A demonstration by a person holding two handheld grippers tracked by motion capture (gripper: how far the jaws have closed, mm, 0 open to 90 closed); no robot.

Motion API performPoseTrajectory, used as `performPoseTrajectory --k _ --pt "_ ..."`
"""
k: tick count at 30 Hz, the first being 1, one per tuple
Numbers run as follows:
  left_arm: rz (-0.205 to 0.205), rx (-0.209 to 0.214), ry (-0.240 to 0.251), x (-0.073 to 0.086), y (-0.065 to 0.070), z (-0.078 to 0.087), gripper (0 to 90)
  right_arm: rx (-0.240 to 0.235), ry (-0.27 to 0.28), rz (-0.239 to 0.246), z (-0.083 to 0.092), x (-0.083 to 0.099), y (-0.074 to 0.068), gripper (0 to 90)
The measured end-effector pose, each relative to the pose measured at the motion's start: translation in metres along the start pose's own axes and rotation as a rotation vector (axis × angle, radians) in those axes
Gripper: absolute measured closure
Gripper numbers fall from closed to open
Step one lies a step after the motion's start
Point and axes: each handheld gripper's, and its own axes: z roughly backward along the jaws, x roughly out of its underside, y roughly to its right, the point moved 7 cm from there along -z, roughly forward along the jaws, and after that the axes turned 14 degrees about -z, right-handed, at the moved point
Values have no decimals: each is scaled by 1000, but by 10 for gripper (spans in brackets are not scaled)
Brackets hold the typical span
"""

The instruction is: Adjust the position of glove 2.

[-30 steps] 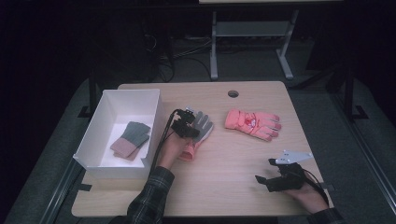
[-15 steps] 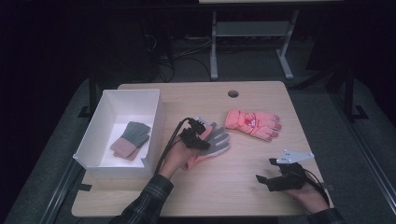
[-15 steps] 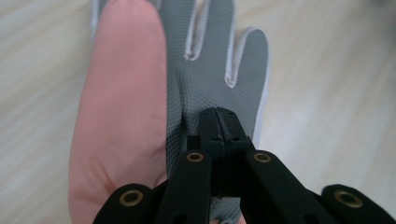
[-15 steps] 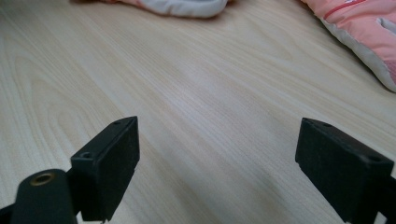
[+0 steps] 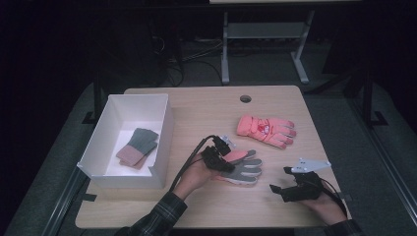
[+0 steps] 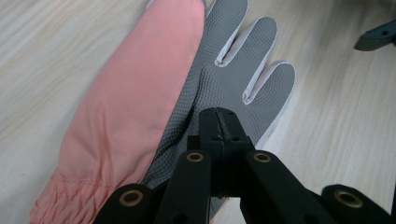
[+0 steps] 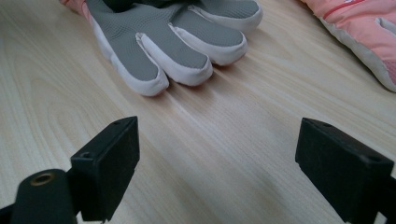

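Observation:
A glove with a grey textured palm and a pink back (image 5: 246, 167) lies palm up on the wooden table, fingers pointing right. My left gripper (image 5: 223, 160) sits on its cuff end. In the left gripper view the jaws are pressed together (image 6: 218, 122) with the grey palm fabric (image 6: 224, 70) pinched at their tips. My right gripper (image 5: 280, 179) rests at the table's front right, open and holding nothing. In the right gripper view its jaws (image 7: 217, 154) stand wide apart, facing the fingertips of the grey-palmed glove (image 7: 154, 42) a short way off.
A second, pink padded glove (image 5: 265, 130) lies behind the grey-palmed one, and its edge is in the right gripper view (image 7: 359, 32). A white open box (image 5: 164, 142) stands at the left with a folded grey-green and pink glove (image 5: 137, 147) inside. There is a cable hole (image 5: 245, 98) near the table's far edge.
My left gripper has moved right and towards the front, away from the white box, taking the grey-palmed glove with it. The glove now lies crosswise with its fingers to the right. The right gripper has stayed put.

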Motion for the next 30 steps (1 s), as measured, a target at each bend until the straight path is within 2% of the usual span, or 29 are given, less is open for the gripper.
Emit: performPoseTrajectory --k 3,6,8,9,10,11,13,14,17,19,23,25,30 --pt "-7 3 27 -6 2 7 900 1 1 -4 1 0 0 135" --pt "-2 -35 61 -10 -4 20 900 2 4 -5 2 1 0 135" --pt "12 -78 72 -11 -14 29 900 3 3 -3 2 0 0 135" --pt "6 -98 62 -9 -21 34 900 1 2 -4 1 0 -1 135" --pt "37 -123 86 -8 -28 36 900 1 2 0 1 0 -1 135" --pt "37 -134 75 -5 -36 39 900 -3 3 -3 0 0 -1 135" --pt "73 -162 76 0 -49 39 900 1 -3 -1 0 1 -2 135" --pt "77 -165 64 3 -54 38 900 0 -3 -3 0 1 -2 135" --pt "104 -185 36 13 -66 34 900 1 -2 -4 0 1 0 135" --pt "126 -181 18 18 -69 31 900 2 -2 -4 1 2 1 135" --pt "131 -178 -19 23 -65 26 900 6 4 -10 3 2 1 135" --pt "118 -170 -40 27 -60 26 900 8 5 -5 4 1 2 135" --pt "115 -153 -38 33 -43 31 900 7 5 -7 3 2 1 135"
